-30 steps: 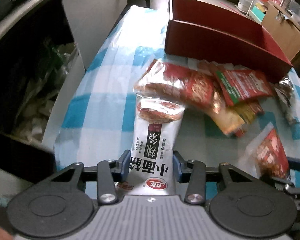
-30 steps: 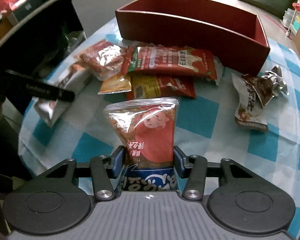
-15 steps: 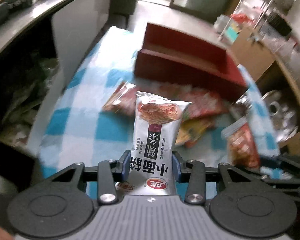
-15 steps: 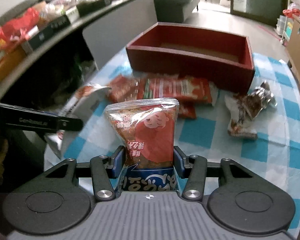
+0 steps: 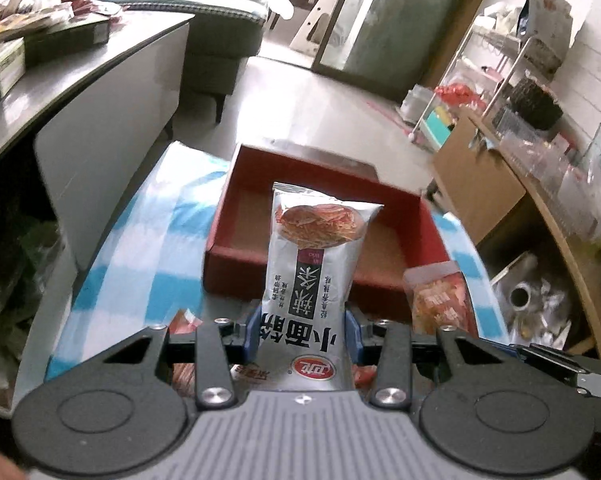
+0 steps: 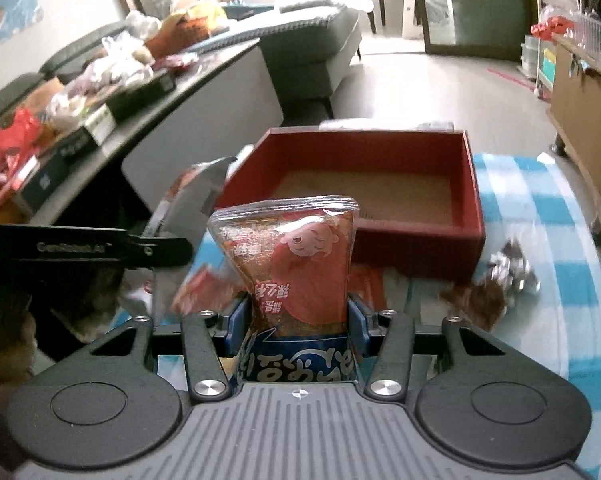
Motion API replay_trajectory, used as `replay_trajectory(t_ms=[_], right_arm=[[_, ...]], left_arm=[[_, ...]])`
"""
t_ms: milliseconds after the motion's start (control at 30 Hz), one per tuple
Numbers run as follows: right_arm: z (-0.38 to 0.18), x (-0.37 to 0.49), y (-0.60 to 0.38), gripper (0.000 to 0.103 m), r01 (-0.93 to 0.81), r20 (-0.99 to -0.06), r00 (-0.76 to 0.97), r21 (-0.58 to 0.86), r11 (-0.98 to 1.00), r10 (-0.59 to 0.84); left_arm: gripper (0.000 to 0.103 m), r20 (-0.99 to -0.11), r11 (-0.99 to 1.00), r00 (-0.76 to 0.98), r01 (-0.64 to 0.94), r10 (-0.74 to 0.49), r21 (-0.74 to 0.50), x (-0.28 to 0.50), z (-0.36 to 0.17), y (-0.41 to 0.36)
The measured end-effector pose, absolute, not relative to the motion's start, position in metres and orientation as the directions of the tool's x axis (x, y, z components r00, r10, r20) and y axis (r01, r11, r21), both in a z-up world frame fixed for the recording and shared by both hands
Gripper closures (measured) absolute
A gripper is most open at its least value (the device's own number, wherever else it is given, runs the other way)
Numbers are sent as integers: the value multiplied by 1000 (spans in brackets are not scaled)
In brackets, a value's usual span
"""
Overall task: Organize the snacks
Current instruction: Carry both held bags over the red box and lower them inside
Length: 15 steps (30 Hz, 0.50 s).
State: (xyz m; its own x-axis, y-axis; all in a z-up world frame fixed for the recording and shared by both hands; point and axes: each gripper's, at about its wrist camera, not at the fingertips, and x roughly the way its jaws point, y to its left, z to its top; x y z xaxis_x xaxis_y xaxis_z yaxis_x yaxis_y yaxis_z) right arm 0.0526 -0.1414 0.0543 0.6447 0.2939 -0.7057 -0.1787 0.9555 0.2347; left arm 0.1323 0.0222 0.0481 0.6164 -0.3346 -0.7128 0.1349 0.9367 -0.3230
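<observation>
My left gripper [image 5: 303,330] is shut on a silver snack packet [image 5: 314,264] with black lettering, held upright above the table. Behind the packet lies the red box [image 5: 236,216], its brown floor bare. My right gripper [image 6: 298,326] is shut on a red snack bag [image 6: 296,264] with a cartoon face and a blue bottom. The red box [image 6: 470,184] stands just beyond that bag. In the right wrist view the left gripper's arm [image 6: 100,246] and its silver packet [image 6: 188,204] show at the left. The red snack bag [image 5: 440,300] appears at the right of the left wrist view.
More snack packets [image 6: 204,284] lie on the blue-checked cloth [image 6: 552,216] in front of the box. A crumpled foil wrapper [image 6: 512,268] sits at the right. A grey counter [image 5: 60,92] loaded with boxes runs along the left. A wooden cabinet [image 5: 512,200] stands to the right.
Both grippers rose with their packets and tilted up. The red box now sits straight behind each packet, its inside visible. The packets left on the cloth dropped low in both views.
</observation>
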Motion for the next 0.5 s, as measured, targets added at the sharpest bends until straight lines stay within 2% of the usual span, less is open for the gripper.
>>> replay_trajectory(t_ms=[300, 500], right_arm=[[64, 106, -165, 45, -105, -657, 705, 276, 955, 268], [61, 139, -169, 45, -68, -644, 727, 278, 958, 239]], left_arm=[[67, -685, 922, 624, 176, -376, -346, 187, 56, -4], [67, -687, 935, 639, 166, -345, -315, 214, 51, -9]])
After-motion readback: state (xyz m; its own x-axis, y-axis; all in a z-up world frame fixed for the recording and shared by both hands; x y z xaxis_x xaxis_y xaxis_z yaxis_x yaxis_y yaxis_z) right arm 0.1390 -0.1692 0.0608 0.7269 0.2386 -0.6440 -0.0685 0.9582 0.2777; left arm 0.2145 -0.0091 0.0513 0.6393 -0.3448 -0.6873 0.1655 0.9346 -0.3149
